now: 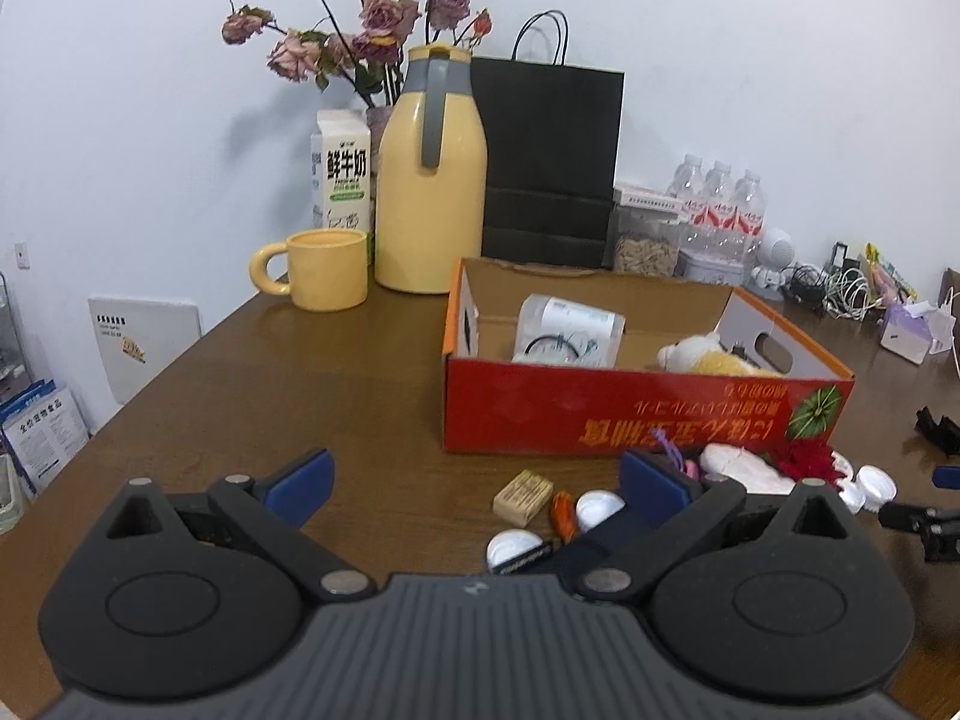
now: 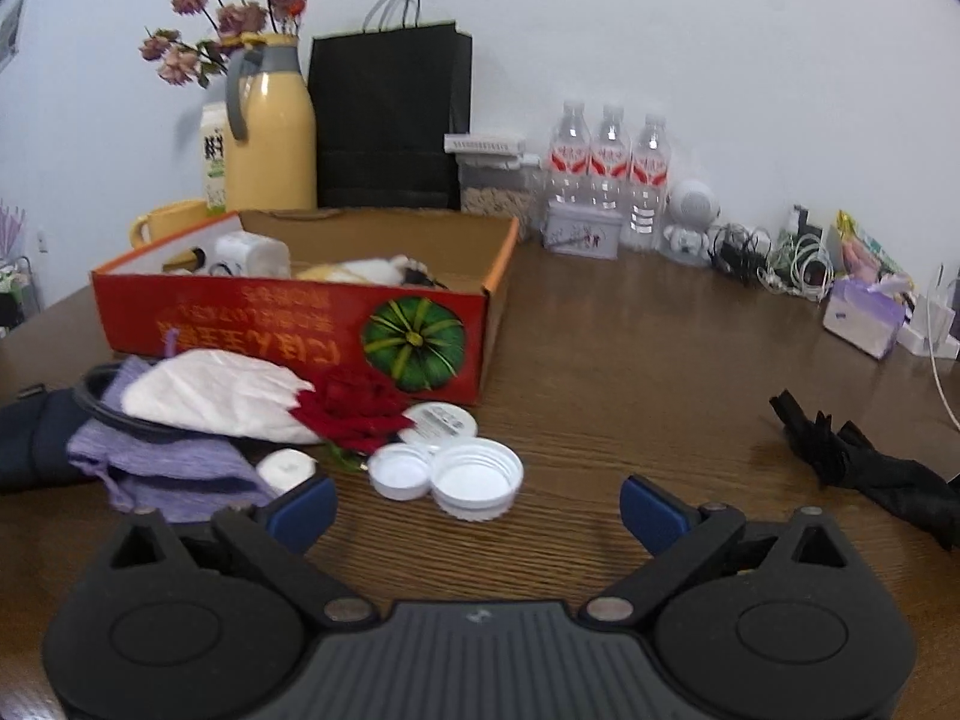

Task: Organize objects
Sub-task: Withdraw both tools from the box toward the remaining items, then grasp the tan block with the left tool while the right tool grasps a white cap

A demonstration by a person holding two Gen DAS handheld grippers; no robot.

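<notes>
**Both grippers spread wide over cluttered wood-grain counter**

Left gripper [image 1: 474, 483] released, blue-padded fingers [image 1: 300, 483] splayed apart with nothing between them, poised low above the dark brown counter [image 1: 240, 396]. Right gripper [image 2: 477, 507] likewise released, blue fingers [image 2: 303, 507] parted over bare grain, gripping nothing.

Ahead, a shallow red cardboard box [image 1: 600, 408] with orange rims, oval handle cut-outs and a printed green pumpkin, open-topped. Inside: a clear plastic packet [image 1: 567, 330] holding a coiled black cable, plus a soft cream-and-yellow plush toy [image 1: 708, 357] against the right wall.

Loose on the counter, just in front of the box: a crumpled white fabric pouch [image 2: 216, 393] lying on a knitted lilac cloth [image 2: 162, 462]; a red artificial rose [image 2: 351, 408], petals ruffled; two ribbed white screw caps [image 2: 477, 477] lying open side up and touching; a flat round lidded tin [image 2: 438, 420] behind them; a small tan rectangular block [image 1: 523, 497]; a glossy orange trinket [image 1: 564, 515], shape unclear. Well apart at the right, a folded black umbrella [image 2: 876, 468], matte and creased.

Along the back wall: a smooth yellow thermos jug [image 1: 429, 180] with grey handle, matching ceramic mug [image 1: 321, 269], milk carton [image 1: 341, 174], dried pink roses [image 1: 360, 30], black paper bag [image 1: 549, 162], three clear water bottles [image 2: 609, 162].
</notes>
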